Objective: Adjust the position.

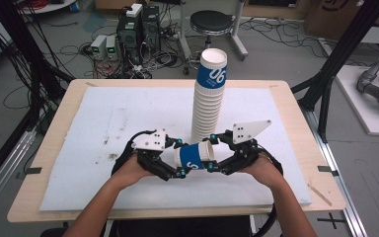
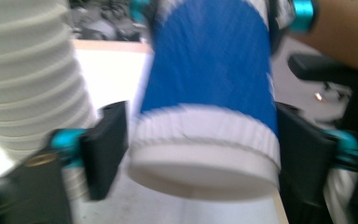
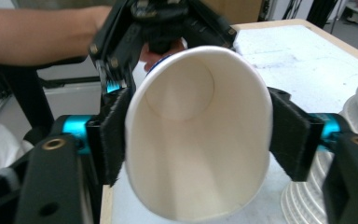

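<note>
A blue-and-white paper cup lies on its side in the air between my two grippers, low over the white mat. The left gripper has its base end; in the left gripper view the cup sits base-first with both pads against it, the picture blurred. The right gripper has the mouth end. In the right gripper view its pads squeeze the cup's rim into an oval, and the left gripper shows behind. A tall stack of the same cups stands just behind.
The mat covers most of a wooden table. The cup stack stands close to the right gripper's far jaw. Beyond the table are a stool, computer boxes and cables; black frame posts stand at both sides.
</note>
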Tool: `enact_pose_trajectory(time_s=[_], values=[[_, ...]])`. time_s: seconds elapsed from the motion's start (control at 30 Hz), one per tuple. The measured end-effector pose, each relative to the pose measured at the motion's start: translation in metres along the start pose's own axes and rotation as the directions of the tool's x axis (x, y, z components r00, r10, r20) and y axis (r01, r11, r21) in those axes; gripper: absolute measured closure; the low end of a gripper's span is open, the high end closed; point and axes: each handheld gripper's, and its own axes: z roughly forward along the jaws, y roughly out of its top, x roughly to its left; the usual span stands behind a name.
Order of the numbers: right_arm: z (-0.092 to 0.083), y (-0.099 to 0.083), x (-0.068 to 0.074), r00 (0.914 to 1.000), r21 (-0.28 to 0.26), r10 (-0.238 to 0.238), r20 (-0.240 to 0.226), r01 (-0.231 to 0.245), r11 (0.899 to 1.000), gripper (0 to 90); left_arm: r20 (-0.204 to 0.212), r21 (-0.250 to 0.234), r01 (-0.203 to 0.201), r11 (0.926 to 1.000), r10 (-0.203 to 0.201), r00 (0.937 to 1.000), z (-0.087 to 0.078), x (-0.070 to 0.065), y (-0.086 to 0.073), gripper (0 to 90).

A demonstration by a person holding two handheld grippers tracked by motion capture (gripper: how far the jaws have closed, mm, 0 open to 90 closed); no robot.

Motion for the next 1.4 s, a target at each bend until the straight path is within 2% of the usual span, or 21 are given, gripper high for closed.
enact_pose_trajectory(time_s=[0.07, 0.13, 0.2, 0.3, 0.33, 0.4, 0.47, 0.5, 0.63, 0.7, 0.77, 0.87, 0.93, 0.97, 1.07, 1.13, 1.23, 1.37, 1.4], values=[[0.001, 0.000, -0.001, 0.9996, -0.017, 0.027, -0.008, -0.027, 0.999, 22.4, 0.006, 0.000, -0.004, 1.0000, 0.004, 1.0000, 0.001, 0.000, 0.000, 27.9], [0.001, -0.002, -0.002, 0.9978, -0.072, 0.065, -0.008, -0.066, 0.995, 19.6, 0.007, -0.027, 0.015, 0.9995, -0.015, 0.9999, 0.000, 0.002, -0.001, 28.4], [-0.001, -0.003, -0.004, 0.9953, -0.148, 0.096, -0.002, -0.096, 0.984, 19.5, 0.008, -0.069, 0.039, 0.9969, -0.038, 0.9992, -0.004, 0.004, -0.002, 29.0], [-0.009, -0.003, -0.007, 0.9889, -0.254, 0.148, -0.003, -0.144, 0.956, 19.1, 0.013, -0.120, 0.072, 0.9902, -0.071, 0.9974, -0.010, 0.009, -0.006, 29.3], [-0.012, -0.003, -0.008, 0.9890, -0.262, 0.148, 0.000, -0.143, 0.955, 18.7, 0.019, -0.137, 0.084, 0.9869, -0.083, 0.9964, -0.011, 0.009, -0.007, 29.2], [-0.013, -0.004, -0.007, 0.9901, -0.227, 0.141, 0.003, -0.136, 0.964, 16.0, 0.030, -0.159, 0.089, 0.9832, -0.085, 0.9959, -0.012, 0.010, -0.007, 29.3], [-0.008, -0.005, -0.007, 0.9893, -0.175, 0.143, -0.027, -0.146, 0.974, 16.0, 0.040, -0.155, 0.079, 0.9848, -0.074, 0.9965, -0.010, 0.008, -0.006, 29.2], [-0.005, -0.006, -0.007, 0.9904, -0.155, 0.135, -0.027, -0.138, 0.978, 16.0, 0.040, -0.146, 0.074, 0.9866, -0.068, 0.9969, -0.009, 0.007, -0.005, 29.2], [-0.001, -0.003, -0.006, 0.9952, -0.115, 0.096, -0.018, -0.098, 0.989, 22.9, 0.023, -0.095, 0.068, 0.9932, -0.066, 0.9976, -0.005, 0.005, -0.006, 28.9], [-0.002, -0.003, -0.004, 0.9975, -0.090, 0.070, -0.010, -0.070, 0.993, 24.4, -0.014, -0.046, 0.045, 0.9979, -0.046, 0.9988, -0.001, 0.003, -0.004, 26.9], [-0.001, -0.001, -0.003, 0.9995, -0.037, 0.021, 0.023, -0.020, 0.999, 25.4, -0.042, 0.002, 0.030, 0.9995, -0.030, 0.9987, 0.002, 0.001, -0.001, 20.1], [0.002, 0.001, -0.001, 0.9990, 0.030, 0.012, 0.044, -0.014, 0.999, 25.7, -0.042, 0.023, 0.014, 0.9996, -0.013, 0.9990, 0.005, -0.001, -0.001, 20.1], [0.004, 0.003, 0.001, 0.9993, 0.058, -0.007, 0.036, 0.004, 0.998, 25.6, -0.035, 0.032, 0.001, 0.9995, 0.000, 0.9994, 0.007, -0.001, -0.002, 20.9], [0.006, 0.004, 0.003, 0.9994, 0.067, -0.009, 0.035, 0.006, 0.998, 24.9, -0.029, 0.033, -0.006, 0.9994, 0.007, 0.9996, 0.007, -0.002, -0.003, 26.6], [0.008, 0.003, 0.002, 0.9994, 0.041, 0.005, 0.034, -0.007, 0.999, 19.5, -0.022, 0.017, 0.010, 0.9998, -0.009, 0.9997, 0.009, -0.001, -0.004, 27.5], [0.007, 0.002, 0.001, 0.9990, -0.028, 0.019, 0.041, -0.018, 0.999, 18.9, -0.016, -0.020, 0.034, 0.9992, -0.035, 0.9993, 0.006, 0.000, -0.004, 27.7], [0.005, 0.002, 0.000, 0.9963, -0.106, 0.079, 0.033, -0.075, 0.992, 18.9, -0.004, -0.072, 0.061, 0.9956, -0.061, 0.9981, 0.002, 0.003, -0.004, 27.9], [0.002, 0.004, 0.000, 0.9955, -0.166, 0.090, 0.029, -0.084, 0.983, 18.9, 0.004, -0.087, 0.074, 0.9934, -0.074, 0.9972, 0.000, 0.005, -0.006, 28.2], [0.000, 0.004, 0.000, 0.9947, -0.190, 0.098, 0.031, -0.090, 0.978, 18.9, -0.001, -0.082, 0.078, 0.9936, -0.078, 0.9969, 0.000, 0.005, -0.007, 28.3]])
